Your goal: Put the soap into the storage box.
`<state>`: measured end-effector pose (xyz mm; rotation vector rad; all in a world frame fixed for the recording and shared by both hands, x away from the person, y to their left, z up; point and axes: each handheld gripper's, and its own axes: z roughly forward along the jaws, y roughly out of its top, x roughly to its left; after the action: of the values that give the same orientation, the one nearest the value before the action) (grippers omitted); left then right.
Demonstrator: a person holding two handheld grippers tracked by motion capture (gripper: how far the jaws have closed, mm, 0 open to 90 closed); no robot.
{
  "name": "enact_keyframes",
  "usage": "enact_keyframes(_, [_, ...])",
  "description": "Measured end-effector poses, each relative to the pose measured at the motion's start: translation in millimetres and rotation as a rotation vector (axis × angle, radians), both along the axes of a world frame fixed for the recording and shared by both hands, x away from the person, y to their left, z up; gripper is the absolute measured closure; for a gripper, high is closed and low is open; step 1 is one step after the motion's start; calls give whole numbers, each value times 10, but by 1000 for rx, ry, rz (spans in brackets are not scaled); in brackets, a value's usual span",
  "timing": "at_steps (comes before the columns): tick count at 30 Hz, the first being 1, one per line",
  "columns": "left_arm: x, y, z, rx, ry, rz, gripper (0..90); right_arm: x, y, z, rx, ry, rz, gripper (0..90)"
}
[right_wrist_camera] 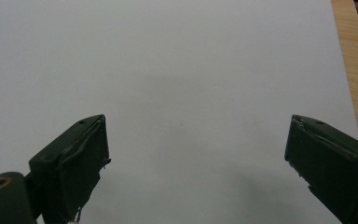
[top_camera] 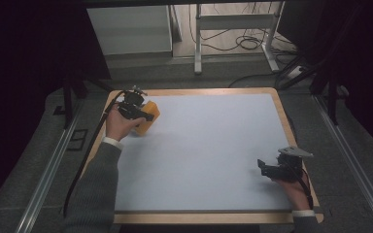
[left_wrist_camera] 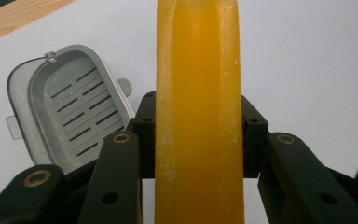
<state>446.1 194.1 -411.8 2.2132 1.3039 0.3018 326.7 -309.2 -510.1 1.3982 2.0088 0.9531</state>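
One translucent orange soap bar (left_wrist_camera: 198, 112) is clamped upright between my left gripper (left_wrist_camera: 198, 135) fingers, just beside the grey slotted plastic soap dish (left_wrist_camera: 70, 107) lying past their left tip on the white worktop (top_camera: 213, 150). Pickup looks done; seating it remains. My right gripper (right_wrist_camera: 196, 158) fingers stand wide, empty.

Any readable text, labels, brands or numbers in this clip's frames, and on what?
None: the orange bar held in the left gripper, the grey slotted dish beside it, the white table mat and the right gripper carry no legible writing.
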Motion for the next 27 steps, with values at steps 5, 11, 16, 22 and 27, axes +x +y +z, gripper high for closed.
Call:
enact_keyframes(5, [64,62,-23,-15,7,22,611,2,-2,-5,-1,0,-1,63])
enact_keyframes(11, [136,149,-65,-32,13,55,611,6,-6,-11,-3,3,1,63])
enact_keyframes(16, [191,201,-102,-47,23,73,611,5,-10,-10,-2,2,-2,63])
enact_keyframes(22, [253,277,-129,-50,32,102,611,-2,-24,2,-2,-15,-12,65])
enact_keyframes(27, [299,345,-137,-52,38,120,611,4,-42,-9,0,-7,-14,65])
